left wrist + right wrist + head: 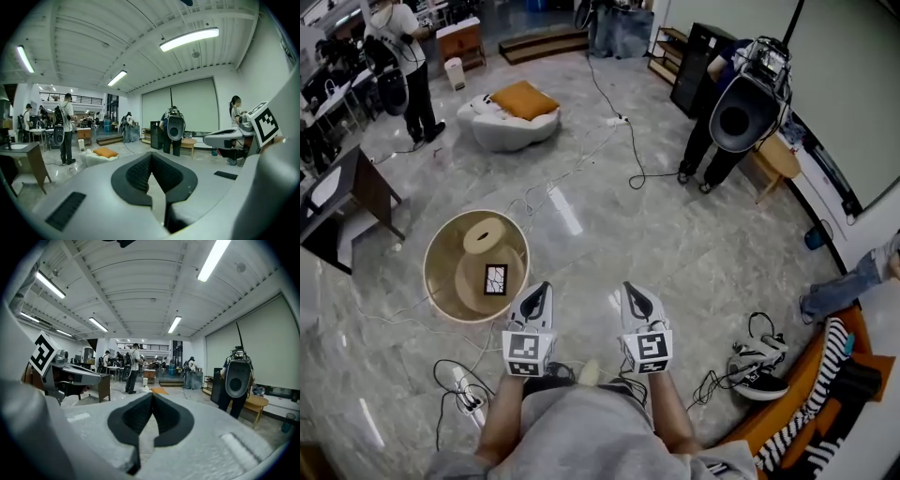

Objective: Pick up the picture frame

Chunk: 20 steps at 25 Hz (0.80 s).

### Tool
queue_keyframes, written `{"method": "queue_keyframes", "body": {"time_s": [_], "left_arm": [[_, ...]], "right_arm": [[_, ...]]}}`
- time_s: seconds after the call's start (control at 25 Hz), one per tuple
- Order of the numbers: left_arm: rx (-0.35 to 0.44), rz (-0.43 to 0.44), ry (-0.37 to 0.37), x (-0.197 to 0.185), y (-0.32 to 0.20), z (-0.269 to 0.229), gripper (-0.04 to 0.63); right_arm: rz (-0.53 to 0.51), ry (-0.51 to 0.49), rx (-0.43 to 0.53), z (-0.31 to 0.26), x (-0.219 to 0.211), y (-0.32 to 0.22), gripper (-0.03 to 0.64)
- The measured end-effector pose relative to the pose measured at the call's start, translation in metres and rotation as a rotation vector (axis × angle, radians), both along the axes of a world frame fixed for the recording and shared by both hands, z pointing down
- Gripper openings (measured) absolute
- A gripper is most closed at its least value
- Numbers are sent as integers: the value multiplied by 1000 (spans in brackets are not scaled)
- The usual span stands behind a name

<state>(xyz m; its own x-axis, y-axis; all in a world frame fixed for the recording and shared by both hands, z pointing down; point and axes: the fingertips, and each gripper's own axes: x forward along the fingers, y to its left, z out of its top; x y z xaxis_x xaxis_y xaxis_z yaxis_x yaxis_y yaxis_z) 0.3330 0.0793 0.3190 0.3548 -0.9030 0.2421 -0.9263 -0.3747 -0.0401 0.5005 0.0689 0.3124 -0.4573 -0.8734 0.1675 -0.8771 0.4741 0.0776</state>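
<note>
Picture frame [495, 279] sits on the round table [445, 248], which stands ahead-left of the left gripper [538, 292]; the frame seems to lie flat, near that gripper's tip; this gripper and the right gripper [630, 294] are both closed, empty; I judge that unopened jaws may shove the frame away.

One picture frame [495, 278], one round table [439, 246], two grippers [541, 287] [629, 287].
</note>
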Motion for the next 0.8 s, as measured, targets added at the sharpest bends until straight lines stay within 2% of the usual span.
{"method": "queue_keyframes", "body": {"time_s": [0.4,0.8], "left_arm": [[12,-86,-7,0,-11,-7,18],[-19,-120,-22,-24,-43,9,18]], "right_arm": [[-57,-3,-6,3,8,-15,-2],[-120,-9,-12,9,-23,-61,-2]]}}
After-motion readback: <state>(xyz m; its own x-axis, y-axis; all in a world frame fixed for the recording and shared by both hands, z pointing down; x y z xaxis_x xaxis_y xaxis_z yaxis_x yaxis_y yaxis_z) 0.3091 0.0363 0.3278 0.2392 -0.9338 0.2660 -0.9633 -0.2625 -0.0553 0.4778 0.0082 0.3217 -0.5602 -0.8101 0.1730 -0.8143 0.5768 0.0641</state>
